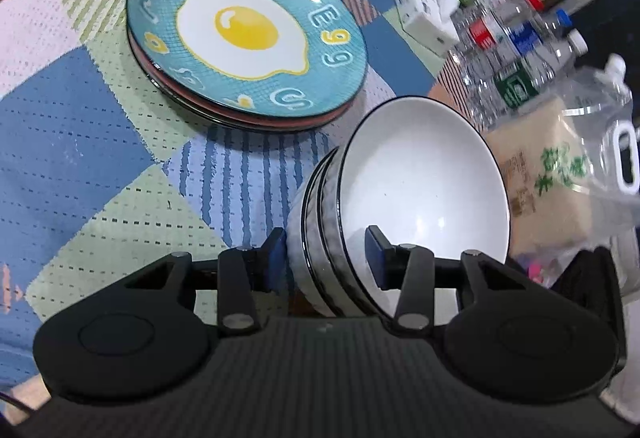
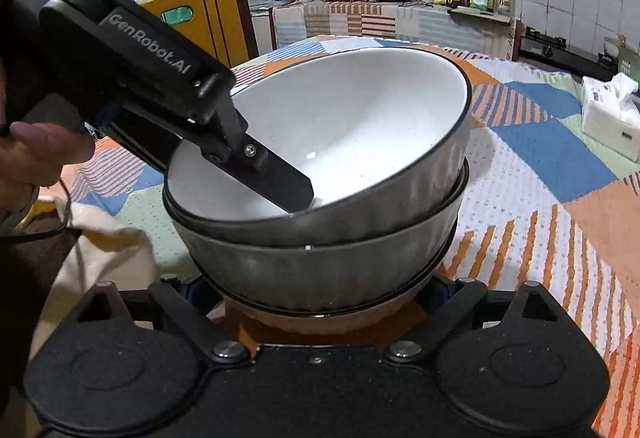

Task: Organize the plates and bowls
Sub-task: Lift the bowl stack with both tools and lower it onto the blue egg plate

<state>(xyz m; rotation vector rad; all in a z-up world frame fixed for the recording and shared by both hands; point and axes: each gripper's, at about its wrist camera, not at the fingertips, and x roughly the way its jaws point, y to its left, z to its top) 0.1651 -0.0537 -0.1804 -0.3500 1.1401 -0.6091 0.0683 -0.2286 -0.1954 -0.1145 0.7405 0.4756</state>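
Bowls (image 1: 400,206) nested, rims pinched by left tongs (image 1: 328,254), egg plate (image 1: 244,38) left view only, right tongs (image 2: 320,290) spread wide around stack

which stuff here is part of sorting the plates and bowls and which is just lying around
Part of the job:
- stack of bowls
- stack of plates, egg plate on top
- left tool, gripping the bowl stack's wall

Just lying about:
- water bottles
- tissue box
- bag of rice

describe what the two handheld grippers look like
Both are matte black plastic. The left gripper has blue pads on its fingers, silver pivot screws, round side housings and a ribbed body. Seen from the right gripper, its side reads "GenRobot.AI" in pale letters.
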